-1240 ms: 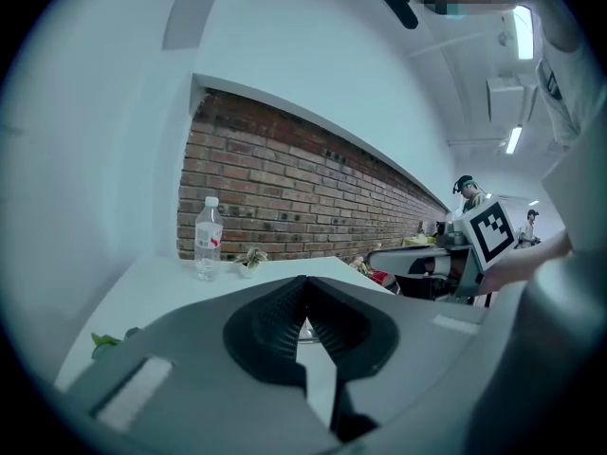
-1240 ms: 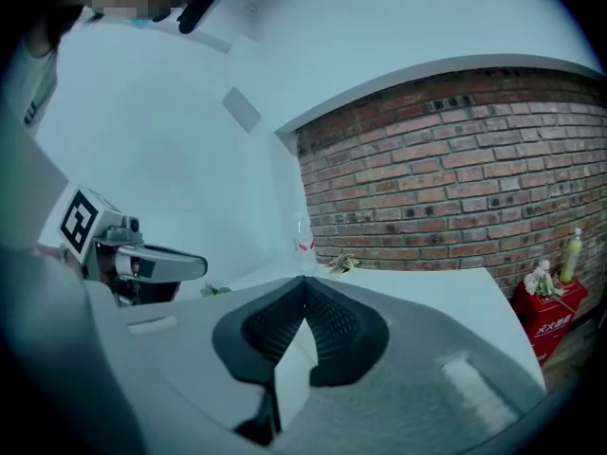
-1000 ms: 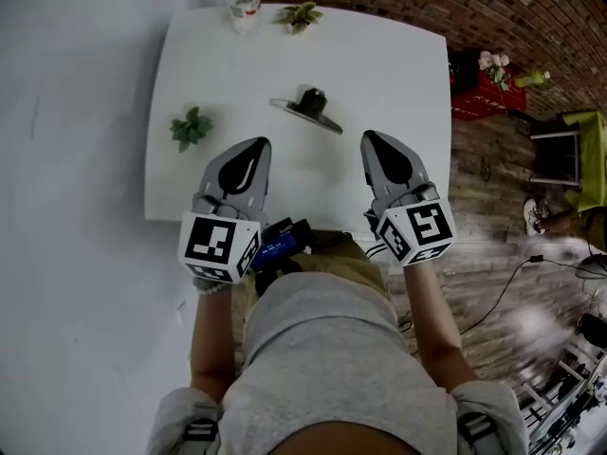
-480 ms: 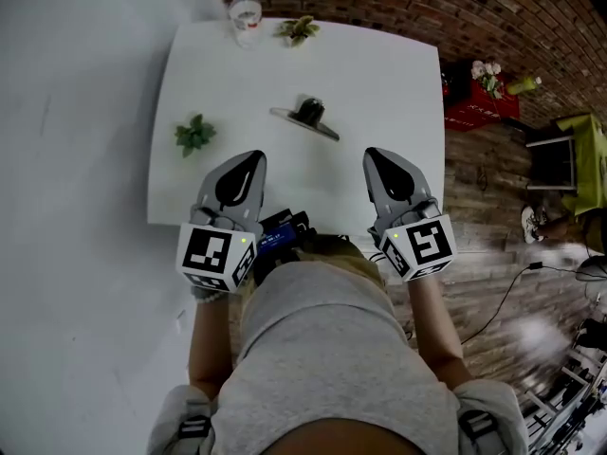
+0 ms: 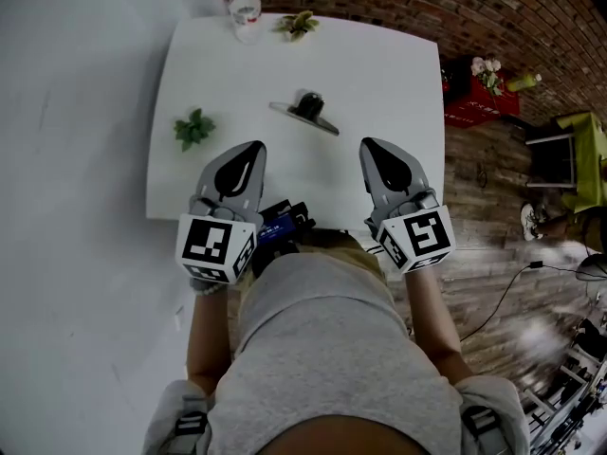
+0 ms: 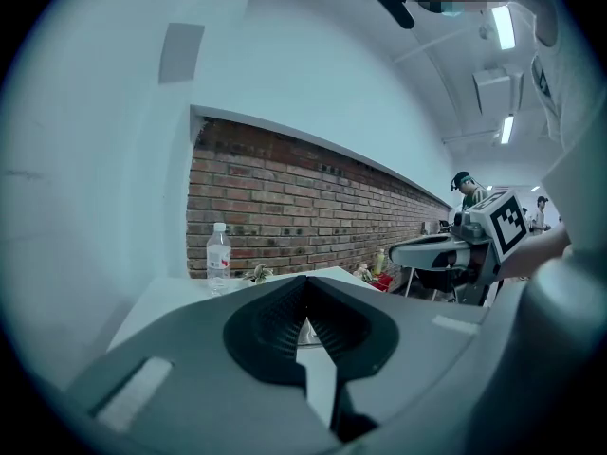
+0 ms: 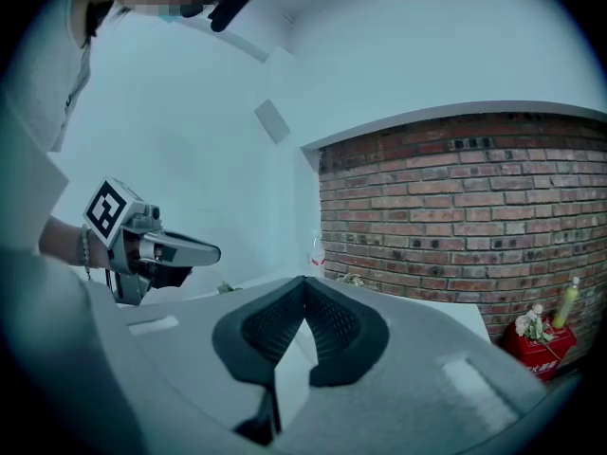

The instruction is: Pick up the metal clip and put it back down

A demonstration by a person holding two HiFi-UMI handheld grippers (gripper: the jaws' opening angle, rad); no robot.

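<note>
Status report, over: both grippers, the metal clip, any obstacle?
Left gripper shut, empty; right gripper shut, empty. Metal clip untouched on table, ahead between them. Small plant sits left, off the path.

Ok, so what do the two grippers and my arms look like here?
Both the left gripper and right gripper are grey, teardrop-shaped shells tapering to a point, with black ribbed pads inside. Each carries a white cube printed with black square markers at its rear. The person wears a grey short-sleeved shirt.
</note>
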